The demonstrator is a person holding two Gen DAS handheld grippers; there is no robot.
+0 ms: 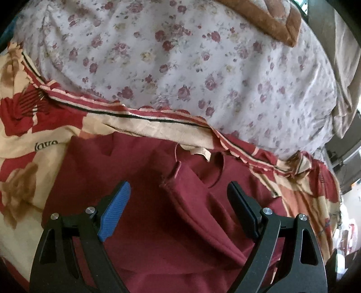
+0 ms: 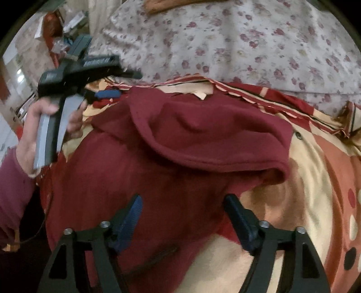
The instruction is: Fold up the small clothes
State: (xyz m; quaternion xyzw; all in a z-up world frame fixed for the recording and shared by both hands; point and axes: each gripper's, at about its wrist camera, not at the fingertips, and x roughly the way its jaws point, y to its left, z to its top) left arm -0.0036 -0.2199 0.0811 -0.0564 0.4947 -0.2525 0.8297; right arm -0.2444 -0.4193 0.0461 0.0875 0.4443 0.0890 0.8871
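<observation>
A small maroon garment [image 1: 140,180] lies on a red and cream blanket [image 1: 24,157]. One sleeve [image 1: 203,214] is folded in across its body. My left gripper [image 1: 179,187] is open and empty just above the garment, its jaws either side of the folded sleeve. In the right wrist view the garment [image 2: 191,144] has its upper part folded over in a thick flap. My right gripper [image 2: 183,200] is open and empty, hovering over the garment's lower right edge. The left gripper [image 2: 106,93] shows there at the garment's upper left, held by a hand.
A white floral sheet [image 1: 191,67] covers the bed beyond the blanket's striped edge [image 1: 158,119]. An orange-brown pillow [image 1: 270,20] lies at the far side. The bed edge and room clutter [image 2: 56,33] are at the left of the right wrist view.
</observation>
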